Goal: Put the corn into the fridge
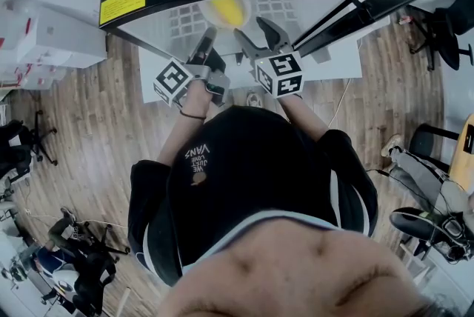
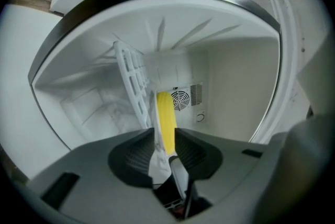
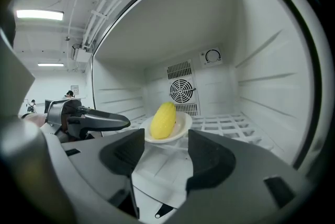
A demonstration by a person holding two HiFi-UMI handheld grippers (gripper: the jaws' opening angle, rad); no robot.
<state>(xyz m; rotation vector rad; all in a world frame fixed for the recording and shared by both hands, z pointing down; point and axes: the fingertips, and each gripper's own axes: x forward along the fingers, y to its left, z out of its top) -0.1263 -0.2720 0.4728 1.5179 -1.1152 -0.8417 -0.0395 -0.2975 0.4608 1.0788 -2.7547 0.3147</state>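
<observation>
The corn (image 3: 163, 120) lies on a white plate (image 3: 183, 126) on the rack inside the open fridge (image 3: 272, 60), in front of its fan grille. The left gripper (image 2: 163, 136), rolled on its side, is clenched on the plate's rim. The right gripper (image 3: 166, 136) hovers just before the plate, its jaws apart and holding nothing.

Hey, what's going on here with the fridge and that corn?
A person is reaching both claws into the open fridge. The corn lies on a white plate, which sits on the wire shelf in front of the fan grille. The left claw, turned sideways, looks closed on the plate's rim. The right claw is open and empty, pointed at the plate.
</observation>
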